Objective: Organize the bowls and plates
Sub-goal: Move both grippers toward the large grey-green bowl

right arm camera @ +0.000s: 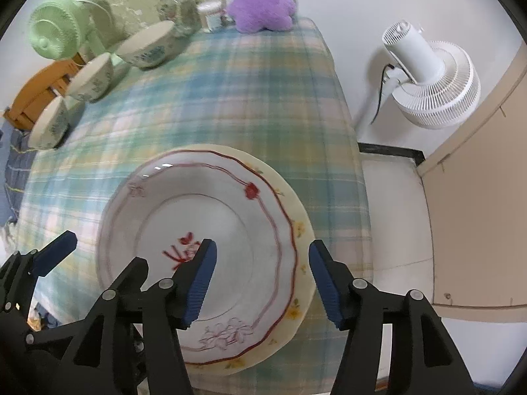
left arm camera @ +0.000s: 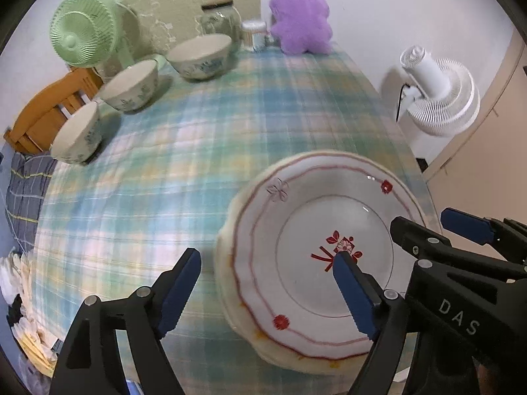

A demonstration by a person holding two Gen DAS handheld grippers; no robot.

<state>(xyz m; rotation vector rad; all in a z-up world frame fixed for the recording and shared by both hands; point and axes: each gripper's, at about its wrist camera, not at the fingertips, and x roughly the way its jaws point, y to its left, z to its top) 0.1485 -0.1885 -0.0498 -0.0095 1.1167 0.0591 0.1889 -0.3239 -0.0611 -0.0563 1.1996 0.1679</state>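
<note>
Plates (right arm camera: 230, 230) stacked on checked cloth (left arm camera: 197, 164), left gripper (left arm camera: 263, 289) wide open, right gripper (right arm camera: 263, 283) open, both empty

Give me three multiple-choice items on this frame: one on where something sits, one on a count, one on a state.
1. Where does the purple plush toy sit?
A. at the far end of the table, by the wall
B. on the stacked plates
C. on the floor under the white fan

2. How many bowls stand on the plaid tablecloth?
A. one
B. three
C. five

3. How do the right gripper fingers stand at the red-trimmed plate?
A. shut on its rim
B. apart, either side of the rim, not pressing
C. shut, off the table

Answers: 1 A, it stands at the table's far edge beside the jars. 2 B, three bowls line the table's left side. 3 B, a clear gap shows between each pad and the rim.
</note>
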